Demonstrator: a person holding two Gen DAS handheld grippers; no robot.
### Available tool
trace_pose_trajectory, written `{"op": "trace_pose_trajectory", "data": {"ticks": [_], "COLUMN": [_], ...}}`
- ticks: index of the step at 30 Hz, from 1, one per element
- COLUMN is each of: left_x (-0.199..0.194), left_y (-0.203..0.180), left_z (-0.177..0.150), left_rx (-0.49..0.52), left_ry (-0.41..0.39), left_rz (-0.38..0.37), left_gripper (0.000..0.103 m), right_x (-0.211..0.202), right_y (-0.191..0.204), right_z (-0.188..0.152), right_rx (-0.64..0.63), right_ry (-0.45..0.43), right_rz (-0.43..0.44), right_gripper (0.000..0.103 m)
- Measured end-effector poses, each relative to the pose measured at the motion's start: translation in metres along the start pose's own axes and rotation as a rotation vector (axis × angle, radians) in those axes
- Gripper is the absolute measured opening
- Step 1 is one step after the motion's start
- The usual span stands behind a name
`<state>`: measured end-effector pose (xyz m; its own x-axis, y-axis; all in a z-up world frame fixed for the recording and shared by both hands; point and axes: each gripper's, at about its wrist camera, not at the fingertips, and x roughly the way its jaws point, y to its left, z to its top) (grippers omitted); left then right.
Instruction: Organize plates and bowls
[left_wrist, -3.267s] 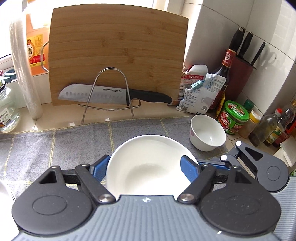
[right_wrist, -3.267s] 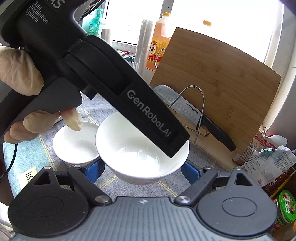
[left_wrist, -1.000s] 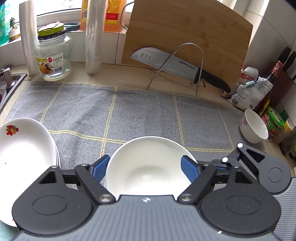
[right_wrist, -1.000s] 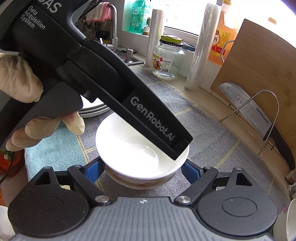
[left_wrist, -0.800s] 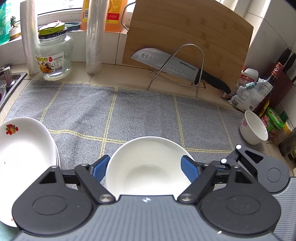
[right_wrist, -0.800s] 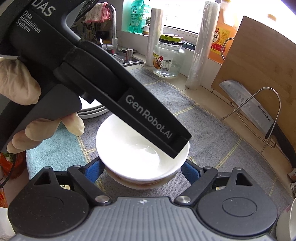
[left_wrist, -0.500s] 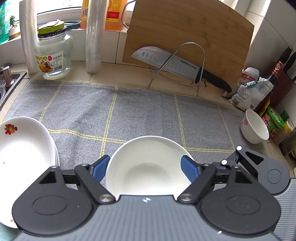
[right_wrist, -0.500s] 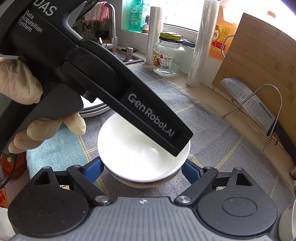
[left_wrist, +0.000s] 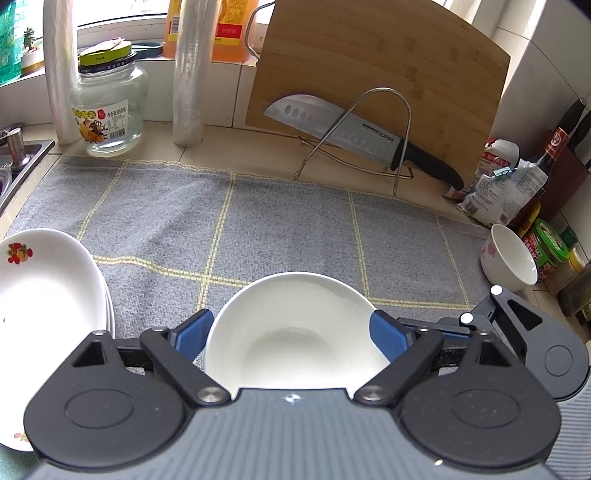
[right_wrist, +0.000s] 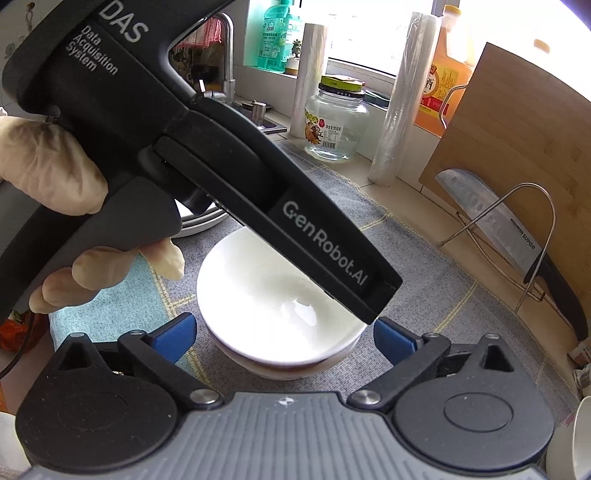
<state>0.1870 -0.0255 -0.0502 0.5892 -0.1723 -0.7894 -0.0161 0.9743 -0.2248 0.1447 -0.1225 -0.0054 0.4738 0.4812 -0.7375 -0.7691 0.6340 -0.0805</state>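
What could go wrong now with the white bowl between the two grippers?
The left gripper and right gripper have just been opening, and both flank the stacked white bowl, so a careless pull back could catch its rim. The stack might slide on the grey mat. The plates lie close beside it.

Both wrist views look steeply down, close (perhaps overlapping), at one bowl (left_wrist: 295, 332).

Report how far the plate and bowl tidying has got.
Done: white plates sit stacked at the mat's left edge, and a large white bowl appears nested on another bowl on the grey checked mat. In hand: both the left gripper and right gripper have just been opening and flank that bowl without gripping. Left: the small white bowl by the condiments.
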Motion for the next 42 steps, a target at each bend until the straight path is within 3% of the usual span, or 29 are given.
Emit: {"op": "trace_pose_trajectory", "data": {"ticks": [8,15,19,31,36,42], "left_x": [-0.016,-0.033,-0.033,-0.026,-0.017,0.001], "left_y": [0.004,-0.006,-0.016,-0.065,-0.095,-0.139], "left_z": [0.005,0.006,0.008,0.015,0.014,0.013], "left_rx": [0.006,0.070,0.118,0.292,0.328,0.368], "left_ry": [-0.064,-0.159,-0.171,-0.192,-0.154,-0.112], "left_rz": [0.035,0.051,0.049,-0.098,-0.174,-0.186], "left_gripper": [0.095,0.100,0.101,0.101,0.101,0.101], "right_x": [-0.006,-0.017,-0.027,-0.061,-0.079,-0.095], "right_y": [0.000,-0.005,-0.015,-0.056,-0.083,-0.123], "right_z": [0.000,-0.009,-0.018,-0.061,-0.088,-0.129], "right_rx": [0.007,0.025,0.071,0.280,0.361,0.415], "right_ry": [-0.017,-0.008,0.002,0.069,0.094,0.116], "right_rz": [-0.011,-0.049,-0.095,-0.348,-0.429,-0.485], "right_gripper": [0.103,0.103,0.103,0.103,0.103,0.103]}}
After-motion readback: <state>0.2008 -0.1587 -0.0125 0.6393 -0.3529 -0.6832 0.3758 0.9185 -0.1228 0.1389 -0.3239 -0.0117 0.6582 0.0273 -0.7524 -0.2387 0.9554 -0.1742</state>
